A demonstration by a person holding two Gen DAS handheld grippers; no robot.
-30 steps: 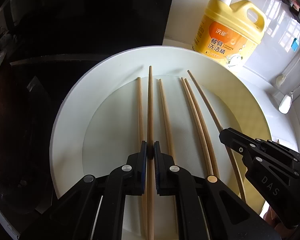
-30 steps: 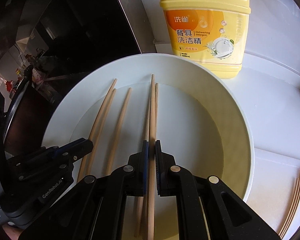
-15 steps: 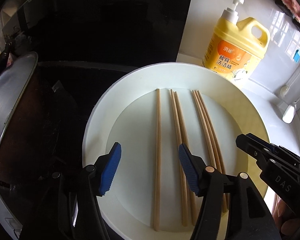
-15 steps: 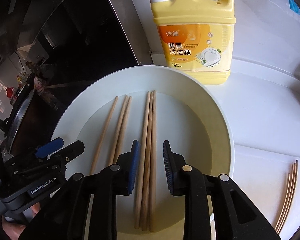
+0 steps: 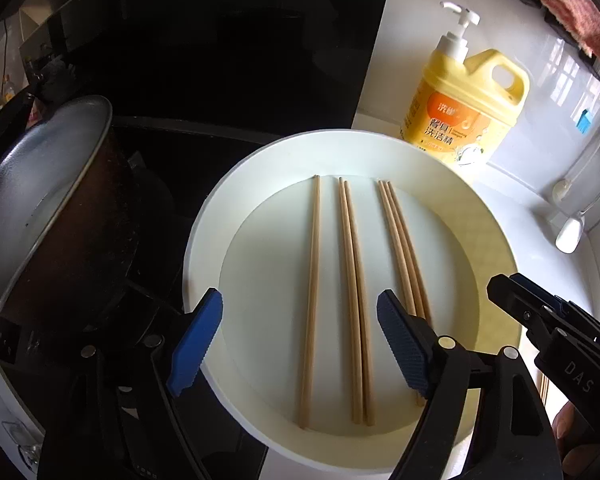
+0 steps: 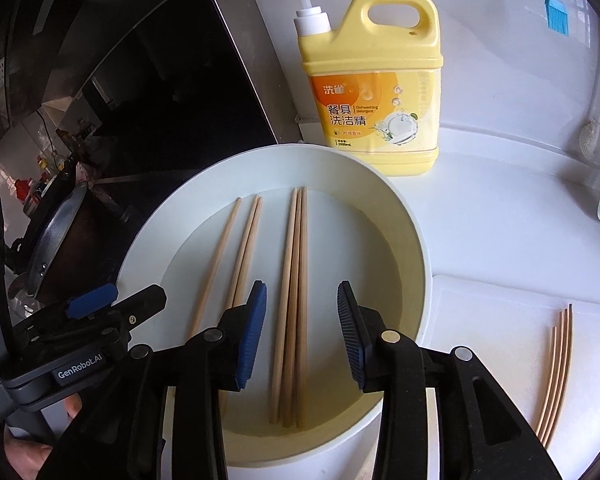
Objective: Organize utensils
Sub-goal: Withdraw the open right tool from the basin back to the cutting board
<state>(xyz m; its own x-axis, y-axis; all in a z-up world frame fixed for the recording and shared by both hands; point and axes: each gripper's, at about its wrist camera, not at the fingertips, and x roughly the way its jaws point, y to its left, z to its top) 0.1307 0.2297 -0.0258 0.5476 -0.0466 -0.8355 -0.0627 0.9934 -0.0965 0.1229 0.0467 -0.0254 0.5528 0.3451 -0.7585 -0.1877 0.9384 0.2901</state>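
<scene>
Six wooden chopsticks (image 5: 352, 300) lie flat inside a white plate (image 5: 204, 240), all pointing roughly the same way: a single stick on the left w/ a gap beside it, a touching pair in the middle, and a bundle of three (image 6: 292, 308) on the right. The plate sits on a white countertop (image 6: 500, 232), its left edge overlapping a black glass stovetop (image 5: 228, 80).

The left claw (image 5: 300, 344) hangs above the plate's near half, blue pads spread wide; its jaws have just been opening, and the single stick and the pair show between them below, neither touched. The right claw (image 6: 302, 336) hovers over the bundle of three, jaws partway apart and likewise just been opening, pads clear of the wood on both sides. Both claws are released, nothing gripped.

Just beyond the plate's far rim stands a yellow dish soap jug (image 6: 374, 92) w/ a white pump top, upright. More chopsticks (image 6: 556, 376), approx. four, lie on the countertop well to the right of the plate. A dark-sided metal pan (image 5: 40, 200) sits on the stovetop to the plate's left. A white ladle (image 5: 572, 220) rests at the far right of the left wrist view.
</scene>
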